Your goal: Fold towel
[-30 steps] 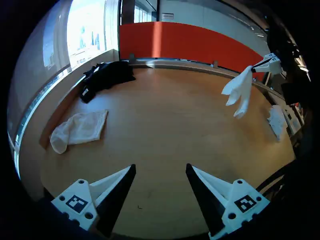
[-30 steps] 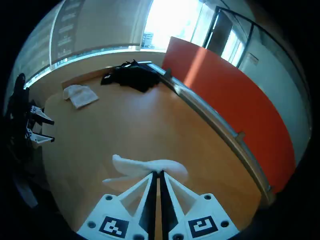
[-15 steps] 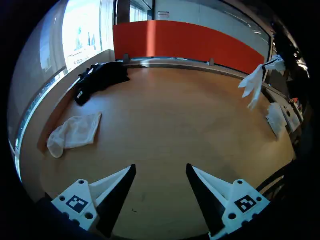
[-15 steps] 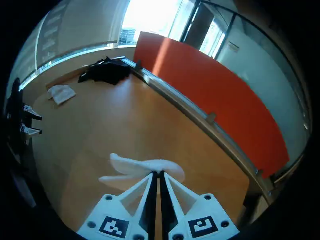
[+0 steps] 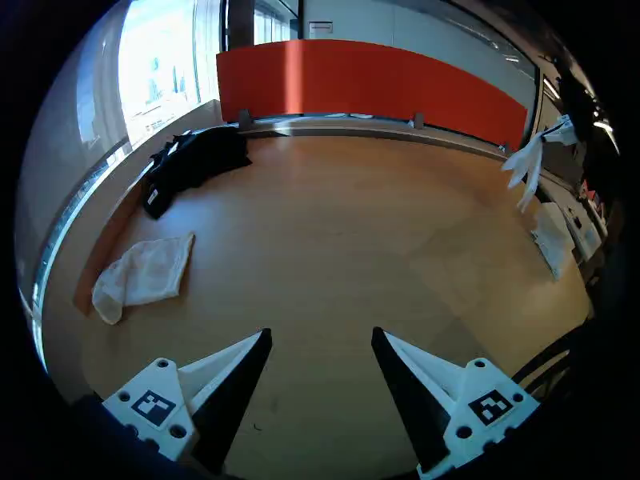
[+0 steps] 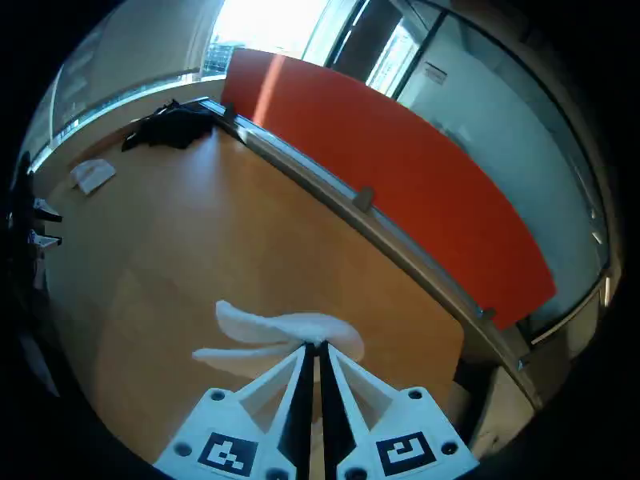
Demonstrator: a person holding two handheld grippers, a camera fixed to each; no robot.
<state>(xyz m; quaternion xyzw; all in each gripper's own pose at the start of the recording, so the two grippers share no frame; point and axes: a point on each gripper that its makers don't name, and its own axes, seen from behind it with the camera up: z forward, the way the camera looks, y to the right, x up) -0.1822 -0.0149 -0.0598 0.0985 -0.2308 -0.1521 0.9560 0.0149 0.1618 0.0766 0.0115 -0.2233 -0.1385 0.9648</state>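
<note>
Dangling towel (image 6: 280, 332); black garment (image 5: 192, 158), cloth (image 5: 144, 272) aside

My right gripper (image 5: 560, 130) has carried the hanging white towel (image 5: 524, 164) off. In the left gripper view both have slid toward the right edge and shrunk. Right gripper view has swung: orange partition (image 6: 400, 168) spread wider, while black garment (image 6: 172, 126) and left gripper (image 6: 38, 226) receded up-left.

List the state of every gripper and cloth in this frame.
left gripper: open, empty, above the table.
right gripper: shut on the held towel.
held towel: lifted off the table, hanging bunched from the gripper.
second towel: lying loosely folded on the table.
black garment: heaped near the table's far edge.
</note>
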